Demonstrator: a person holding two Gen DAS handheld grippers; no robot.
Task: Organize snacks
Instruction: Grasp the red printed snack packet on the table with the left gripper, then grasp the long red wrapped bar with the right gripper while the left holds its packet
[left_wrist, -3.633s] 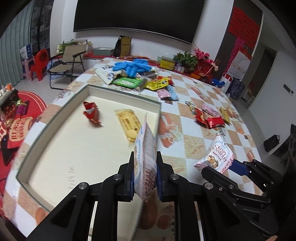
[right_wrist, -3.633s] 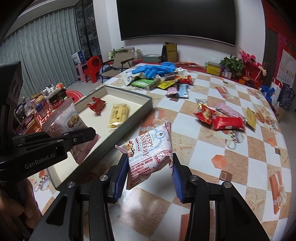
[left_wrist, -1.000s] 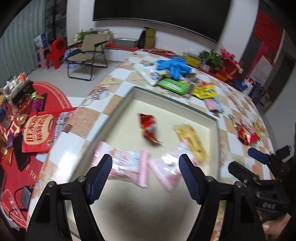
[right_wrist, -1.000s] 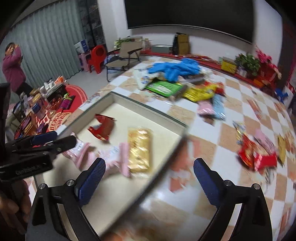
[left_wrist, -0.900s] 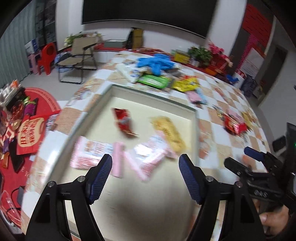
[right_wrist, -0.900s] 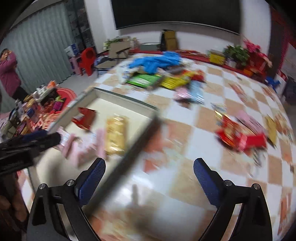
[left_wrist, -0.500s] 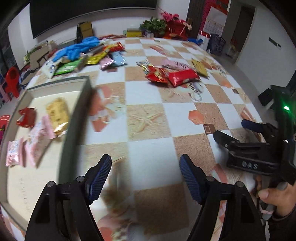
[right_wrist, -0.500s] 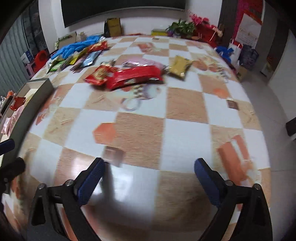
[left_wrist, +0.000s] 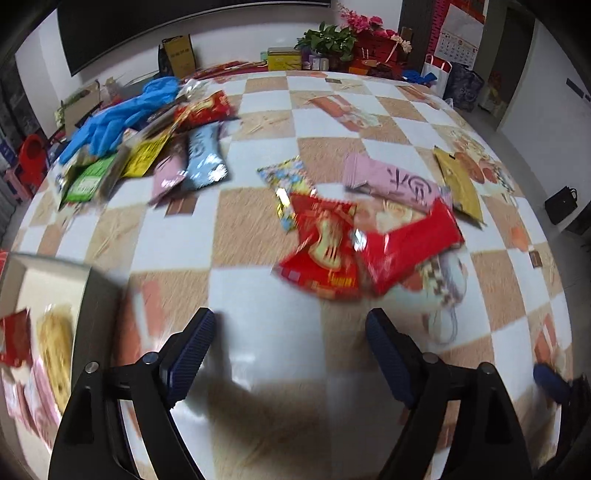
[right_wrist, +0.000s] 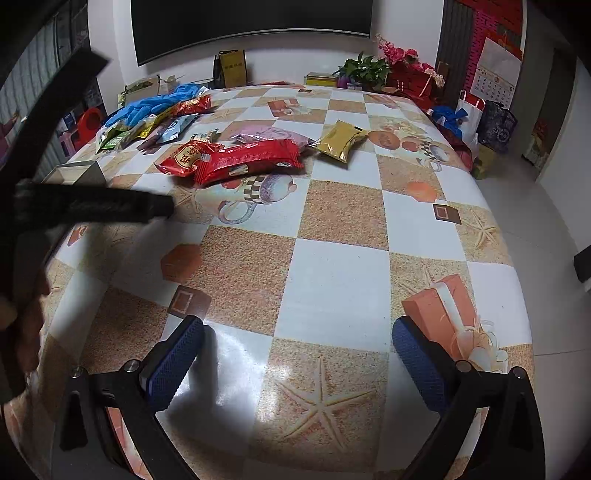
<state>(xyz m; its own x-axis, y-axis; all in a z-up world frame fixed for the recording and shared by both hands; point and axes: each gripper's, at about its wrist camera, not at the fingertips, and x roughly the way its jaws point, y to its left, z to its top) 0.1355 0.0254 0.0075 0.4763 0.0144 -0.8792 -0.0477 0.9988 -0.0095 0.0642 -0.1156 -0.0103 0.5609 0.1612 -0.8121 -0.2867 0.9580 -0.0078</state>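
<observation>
Left wrist view is showing the left gripper (left_wrist: 286, 341) released, its jaws just having been opening with nothing between them, hovering over the desk (left_wrist: 258, 299). Red snack packets (left_wrist: 325, 251) are lying mid-frame; the tray (left_wrist: 92, 295) is sitting lower left. Right gripper (right_wrist: 297, 350) is also spread wide, empty.

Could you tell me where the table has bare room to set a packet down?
The near stretch of table, between the red packets and both open, empty grippers, is bare. So is the right side beyond the gold packet. The far-left pile around the blue gloves is crowded.
</observation>
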